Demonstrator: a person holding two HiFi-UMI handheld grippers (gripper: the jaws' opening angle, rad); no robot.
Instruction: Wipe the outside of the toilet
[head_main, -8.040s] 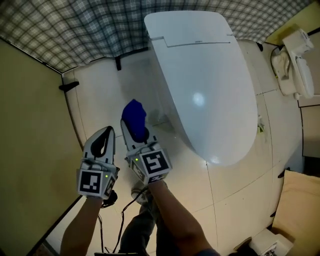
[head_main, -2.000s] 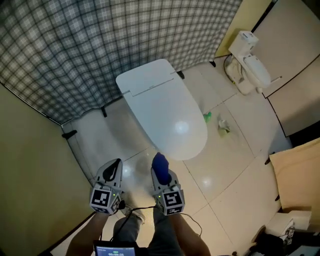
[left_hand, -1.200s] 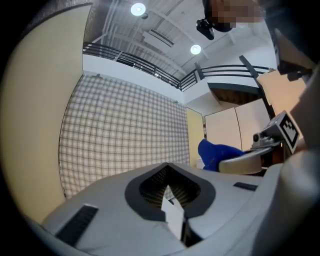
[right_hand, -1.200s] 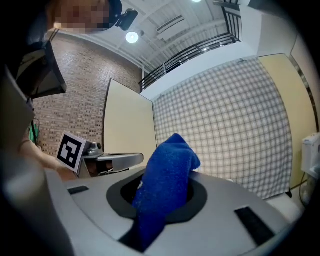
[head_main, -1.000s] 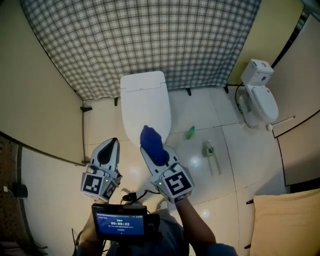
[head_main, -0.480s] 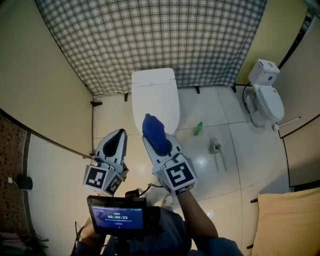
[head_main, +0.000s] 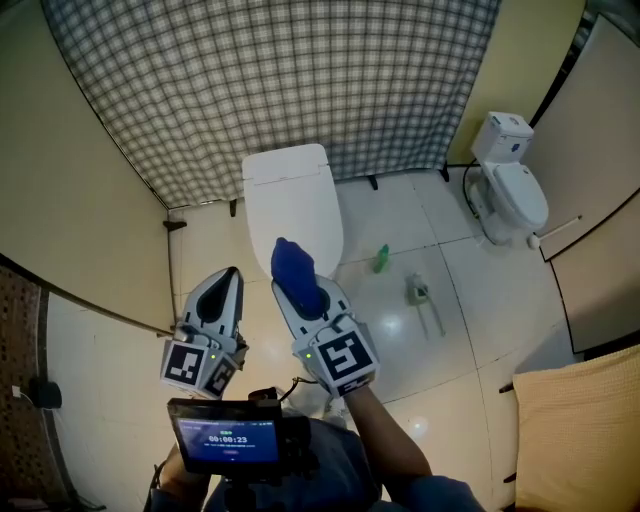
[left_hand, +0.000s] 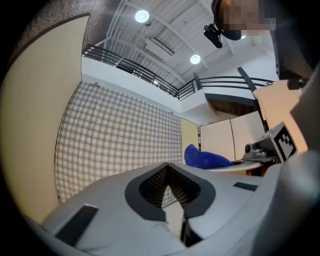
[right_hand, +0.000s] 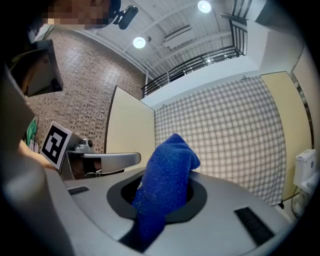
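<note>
A white toilet (head_main: 291, 201) with its lid down stands against the checked wall, far below in the head view. My right gripper (head_main: 292, 275) is shut on a blue cloth (head_main: 295, 277), which sticks up between its jaws (right_hand: 167, 185). It is held high, well above the toilet and apart from it. My left gripper (head_main: 222, 290) hangs beside it on the left, shut with nothing in it. In the left gripper view the jaws (left_hand: 172, 192) meet, with the blue cloth (left_hand: 207, 159) showing to the right.
A second white toilet (head_main: 512, 185) stands at the right. A green bottle (head_main: 381, 259) and a brush (head_main: 421, 297) lie on the tiled floor. A screen device (head_main: 226, 438) sits at my chest. Beige partitions close in the left side.
Over eight seconds I have risen from close beside the toilet to well above it. In the last half second the view shifted slightly; both grippers stayed raised and shut.
</note>
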